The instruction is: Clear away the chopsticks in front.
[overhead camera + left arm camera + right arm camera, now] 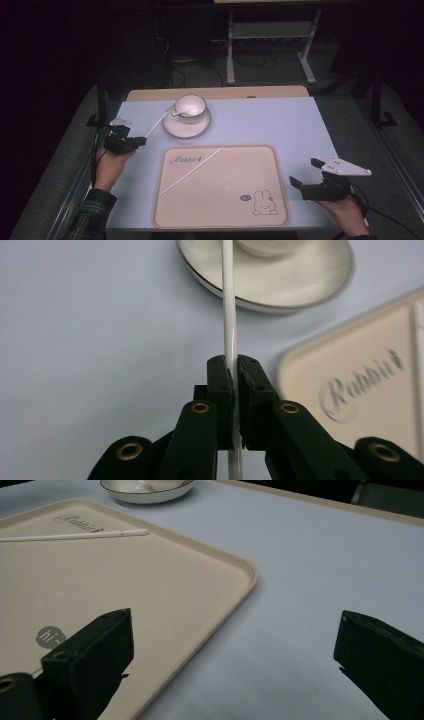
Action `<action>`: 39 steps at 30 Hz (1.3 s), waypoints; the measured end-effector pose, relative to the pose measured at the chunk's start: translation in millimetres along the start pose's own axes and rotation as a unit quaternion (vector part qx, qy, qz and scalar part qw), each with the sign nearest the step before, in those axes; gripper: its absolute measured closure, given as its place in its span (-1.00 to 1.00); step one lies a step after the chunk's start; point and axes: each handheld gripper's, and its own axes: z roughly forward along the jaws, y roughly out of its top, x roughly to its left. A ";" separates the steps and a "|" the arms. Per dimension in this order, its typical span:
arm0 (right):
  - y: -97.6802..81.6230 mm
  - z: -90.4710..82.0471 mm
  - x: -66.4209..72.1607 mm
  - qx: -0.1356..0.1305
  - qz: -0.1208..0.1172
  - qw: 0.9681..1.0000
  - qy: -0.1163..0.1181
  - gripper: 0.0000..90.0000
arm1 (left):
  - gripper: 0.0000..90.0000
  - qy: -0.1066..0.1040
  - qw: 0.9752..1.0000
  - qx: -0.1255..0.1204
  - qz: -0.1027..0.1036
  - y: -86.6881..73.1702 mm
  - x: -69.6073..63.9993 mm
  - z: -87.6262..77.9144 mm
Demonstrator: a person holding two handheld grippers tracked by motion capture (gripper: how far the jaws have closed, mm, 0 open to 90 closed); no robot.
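The left tongs (235, 377) pinch a white stick (229, 315), its long axis running toward the cup (189, 106) at two o'clock; the right tongs (306, 173) hang spread.

Between my black left fingers (220, 385) I see a white stick (229, 315). Ahead of them, a white saucer (280, 285) with a dark rim. The beige tray (150, 595) bears "Rabbit" lettering and a rabbit drawing; the worktop (280, 120) is pale lavender-blue.

A table (280, 120) covered by a pale blue-grey sheet is seen, on which a white saucer (186, 125) and, nearer the person, a beige rabbit-printed tray (220, 210) are laid.
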 end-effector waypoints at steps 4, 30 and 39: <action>0.3 0.2 0.7 0.001 -0.003 1.000 0.000 -0.96 | 0.89 -0.022 1.000 -0.004 0.011 -11.4 -19.4 -7.0; 0.6 0.9 1.6 0.004 -0.004 1.000 0.001 -0.96 | 0.88 -0.132 0.984 0.059 0.106 -19.8 -145.2 44.0; 0.4 0.2 1.4 0.002 -0.006 1.000 0.001 -0.96 | 0.87 -0.119 0.983 0.079 0.117 -27.7 -147.5 57.2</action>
